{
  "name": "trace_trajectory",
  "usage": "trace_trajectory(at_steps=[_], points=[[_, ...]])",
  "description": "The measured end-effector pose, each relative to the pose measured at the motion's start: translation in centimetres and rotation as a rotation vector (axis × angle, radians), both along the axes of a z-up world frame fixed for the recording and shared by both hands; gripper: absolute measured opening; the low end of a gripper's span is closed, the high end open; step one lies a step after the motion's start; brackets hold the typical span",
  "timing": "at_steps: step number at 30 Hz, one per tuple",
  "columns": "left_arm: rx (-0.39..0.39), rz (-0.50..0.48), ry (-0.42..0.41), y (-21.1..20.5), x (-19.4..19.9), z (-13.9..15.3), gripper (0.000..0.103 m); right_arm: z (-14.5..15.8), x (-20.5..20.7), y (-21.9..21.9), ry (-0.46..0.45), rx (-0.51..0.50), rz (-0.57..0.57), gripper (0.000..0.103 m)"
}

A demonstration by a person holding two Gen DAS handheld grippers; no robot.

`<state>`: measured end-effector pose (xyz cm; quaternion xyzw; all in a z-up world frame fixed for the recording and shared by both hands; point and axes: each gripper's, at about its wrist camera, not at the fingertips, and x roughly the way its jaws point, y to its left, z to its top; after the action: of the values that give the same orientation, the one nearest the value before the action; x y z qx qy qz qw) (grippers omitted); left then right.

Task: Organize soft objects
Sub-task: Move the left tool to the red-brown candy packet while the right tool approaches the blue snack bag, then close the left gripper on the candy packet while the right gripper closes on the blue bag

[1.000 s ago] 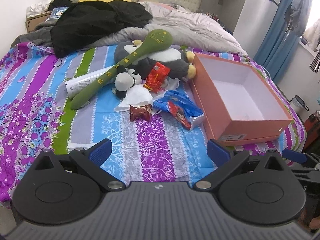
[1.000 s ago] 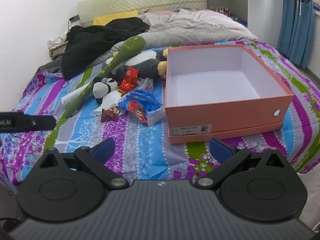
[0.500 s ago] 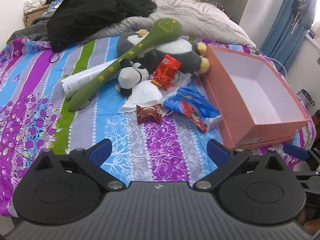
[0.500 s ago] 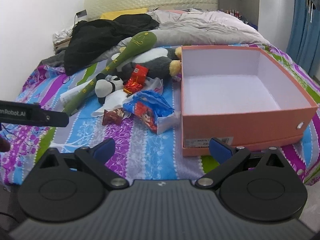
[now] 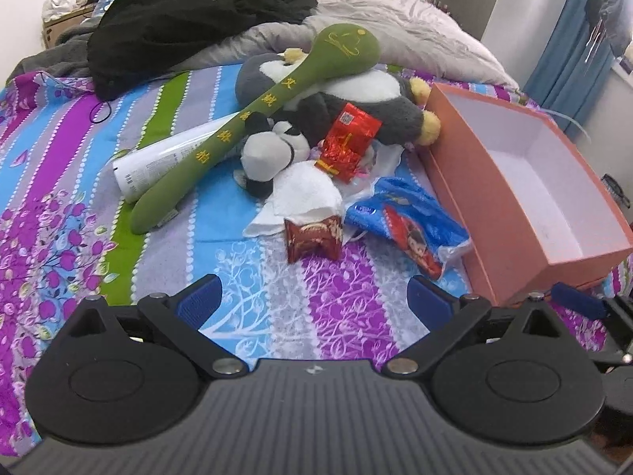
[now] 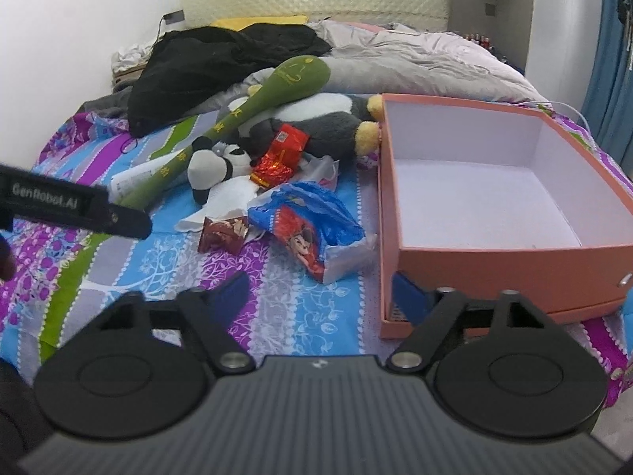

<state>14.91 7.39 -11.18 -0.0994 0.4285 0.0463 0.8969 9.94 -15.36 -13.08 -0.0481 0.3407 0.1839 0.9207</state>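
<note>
A pile lies on the striped bedspread: a long green plush club (image 5: 253, 118) (image 6: 253, 114), a grey and white plush penguin (image 5: 368, 103) (image 6: 320, 118), a small panda plush (image 5: 269, 150) (image 6: 213, 166), a white cloth (image 5: 304, 194), a red foil packet (image 5: 346, 140) (image 6: 281, 156), a brown snack packet (image 5: 312, 235) (image 6: 223, 233) and a blue plastic bag (image 5: 411, 221) (image 6: 312, 221). My left gripper (image 5: 314, 301) is open over bare bedspread just short of the brown packet. My right gripper (image 6: 321, 293) hovers near the blue bag and the box corner, its jaws closing with nothing between them.
An open orange box (image 5: 486, 198) (image 6: 494, 257) with a white inside stands right of the pile. A white spray can (image 5: 166, 158) lies under the green club. Black clothing (image 5: 190, 19) and a grey duvet (image 6: 415, 63) cover the far end. Blue curtains (image 5: 573, 51) hang at the right.
Both grippers have moved forward and down toward the pile, so the toys and box look larger. The right gripper's jaws have narrowed. Nothing on the bed has shifted.
</note>
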Motion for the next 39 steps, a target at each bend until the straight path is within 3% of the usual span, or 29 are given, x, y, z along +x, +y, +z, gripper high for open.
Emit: trace_trajectory(at_steps=[14, 24, 31, 37, 39], points=[[-0.050, 0.040, -0.014, 2.3, 3.6, -3.1, 0.096, -2.3, 2.4, 4.6, -0.062, -0.139, 0.107, 0.079], [-0.144, 0.052, 0.030, 4.3, 7.5, -7.6, 0.084, -5.6, 6.2, 7.7, -0.079, -0.259, 0.195, 0.076], [-0.210, 0.045, 0.053, 4.2, 9.6, -10.2, 0.084, -7.6, 7.4, 8.9, -0.107, -0.324, 0.277, 0.074], [-0.221, 0.038, 0.061, 3.7, 10.8, -11.5, 0.076, -8.8, 8.3, 9.9, -0.144, -0.373, 0.313, 0.067], [-0.214, 0.041, 0.068, 3.8, 11.1, -11.9, 0.067, -9.3, 8.5, 10.2, -0.154, -0.397, 0.324, 0.067]])
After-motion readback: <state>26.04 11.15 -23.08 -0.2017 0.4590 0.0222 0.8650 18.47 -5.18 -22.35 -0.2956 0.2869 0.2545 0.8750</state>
